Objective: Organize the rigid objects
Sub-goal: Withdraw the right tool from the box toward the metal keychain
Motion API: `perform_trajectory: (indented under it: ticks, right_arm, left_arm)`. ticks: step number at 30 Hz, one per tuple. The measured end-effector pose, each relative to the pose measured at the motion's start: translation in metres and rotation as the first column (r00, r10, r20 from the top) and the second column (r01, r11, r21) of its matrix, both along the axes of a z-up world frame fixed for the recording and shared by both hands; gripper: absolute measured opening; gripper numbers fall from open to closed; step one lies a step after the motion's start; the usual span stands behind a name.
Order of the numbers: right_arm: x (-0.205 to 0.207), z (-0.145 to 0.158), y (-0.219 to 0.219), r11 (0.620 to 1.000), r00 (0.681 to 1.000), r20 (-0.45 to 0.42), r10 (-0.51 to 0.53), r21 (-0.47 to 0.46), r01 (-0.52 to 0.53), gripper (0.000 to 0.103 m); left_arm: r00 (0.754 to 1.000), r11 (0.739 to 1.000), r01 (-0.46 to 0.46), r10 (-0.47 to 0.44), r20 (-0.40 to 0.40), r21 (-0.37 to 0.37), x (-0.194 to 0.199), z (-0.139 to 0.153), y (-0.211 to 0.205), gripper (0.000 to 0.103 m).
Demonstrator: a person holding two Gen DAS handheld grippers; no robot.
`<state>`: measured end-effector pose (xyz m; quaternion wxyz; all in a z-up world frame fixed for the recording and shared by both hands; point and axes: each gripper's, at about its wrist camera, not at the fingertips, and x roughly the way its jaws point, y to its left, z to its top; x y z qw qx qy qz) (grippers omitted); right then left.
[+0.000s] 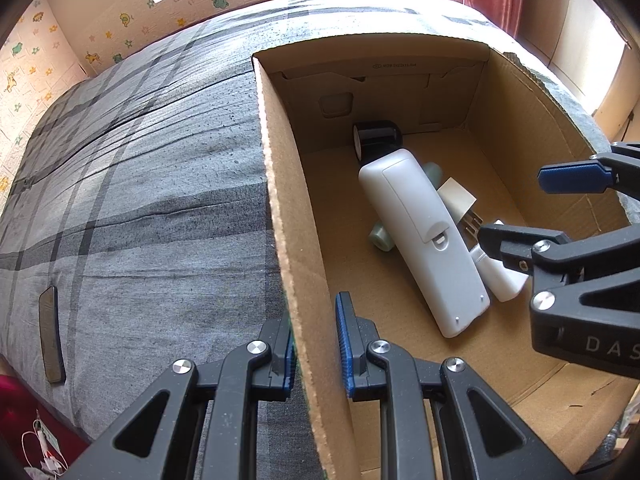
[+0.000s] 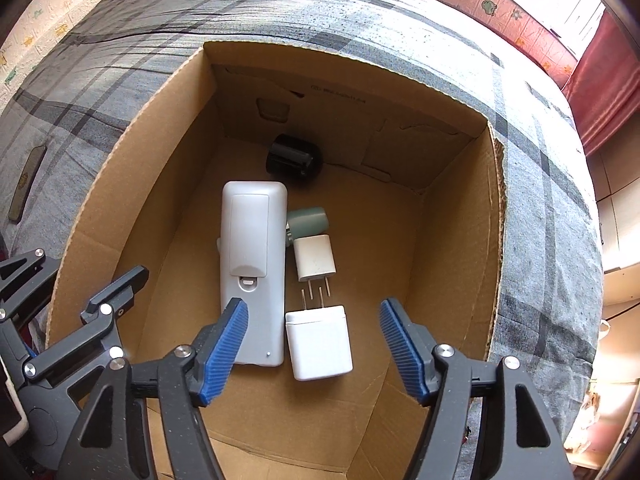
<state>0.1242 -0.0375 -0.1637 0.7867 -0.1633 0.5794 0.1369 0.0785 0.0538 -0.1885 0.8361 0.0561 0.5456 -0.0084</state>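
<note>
An open cardboard box (image 1: 280, 208) (image 2: 452, 240) stands on a grey plaid bed cover. On its floor lie a white remote (image 1: 424, 240) (image 2: 252, 260) face down, a black cylinder (image 1: 378, 136) (image 2: 294, 160), a pale green piece (image 2: 308, 220), a small white plug charger (image 2: 314, 258) and a larger white charger (image 2: 320, 340). My left gripper (image 1: 316, 344) is shut on the box's left wall, one pad outside and one inside. My right gripper (image 2: 314, 306) (image 1: 532, 208) hangs open above the larger charger, touching nothing.
The bed cover (image 1: 140, 160) spreads left of and behind the box. A dark flat strip (image 1: 51, 336) (image 2: 26, 184) lies on it near the left edge. A white cable (image 1: 44, 448) sits on the floor at lower left. A red curtain (image 2: 600, 92) hangs at the right.
</note>
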Motion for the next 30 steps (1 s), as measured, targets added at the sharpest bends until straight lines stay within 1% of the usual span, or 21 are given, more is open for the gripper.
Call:
perform_trajectory:
  ticks: [4, 7, 9, 11, 13, 15, 16, 18, 21, 30]
  right_arm:
    - [-0.003, 0.011, -0.006, 1.000, 1.000, 0.018, -0.010, 0.019, 0.009, 0.081]
    - [-0.005, 0.016, -0.011, 0.999, 1.000, 0.027, -0.015, 0.029, 0.014, 0.082]
    - [-0.006, 0.020, -0.013, 0.999, 0.999, 0.030, -0.021, 0.037, 0.020, 0.086]
    - [-0.007, 0.024, -0.017, 0.998, 0.999, 0.037, -0.029, 0.050, 0.027, 0.092]
    - [-0.006, 0.024, -0.022, 0.998, 0.998, 0.042, -0.036, 0.061, 0.034, 0.096]
    - [-0.007, 0.027, -0.025, 0.996, 0.998, 0.046, -0.048, 0.073, 0.045, 0.102]
    - [-0.008, 0.027, -0.027, 0.995, 0.998, 0.045, -0.049, 0.086, 0.045, 0.103]
    - [-0.008, 0.028, -0.031, 0.993, 0.998, 0.042, -0.052, 0.105, 0.047, 0.103]
    - [-0.011, 0.034, -0.036, 0.993, 0.996, 0.059, -0.060, 0.109, 0.053, 0.103]
    - [-0.024, 0.062, -0.064, 0.988, 0.990, 0.108, -0.090, 0.133, 0.076, 0.103]
  left_arm:
    - [1.000, 1.000, 0.000, 0.000, -0.001, 0.002, 0.000, 0.000, -0.001, 0.019]
    - [1.000, 1.000, -0.001, 0.001, 0.000, 0.002, 0.000, 0.000, -0.001, 0.019]
    - [1.000, 1.000, -0.002, 0.002, -0.001, 0.002, 0.000, 0.000, 0.000, 0.019]
    - [1.000, 1.000, -0.001, 0.001, 0.000, 0.002, 0.000, 0.000, 0.000, 0.019]
    - [1.000, 1.000, -0.001, 0.001, -0.001, 0.003, 0.000, 0.000, 0.000, 0.019]
    - [1.000, 1.000, -0.001, 0.001, -0.001, 0.003, 0.000, 0.000, 0.000, 0.019]
    - [1.000, 1.000, -0.001, 0.001, 0.000, 0.001, 0.000, 0.000, 0.000, 0.019]
    - [1.000, 1.000, 0.001, -0.001, 0.001, 0.004, 0.000, 0.001, -0.001, 0.019]
    - [1.000, 1.000, -0.001, 0.001, -0.001, 0.006, 0.000, 0.001, 0.000, 0.019]
    - [1.000, 1.000, -0.003, 0.003, -0.001, 0.003, 0.000, 0.000, 0.000, 0.019]
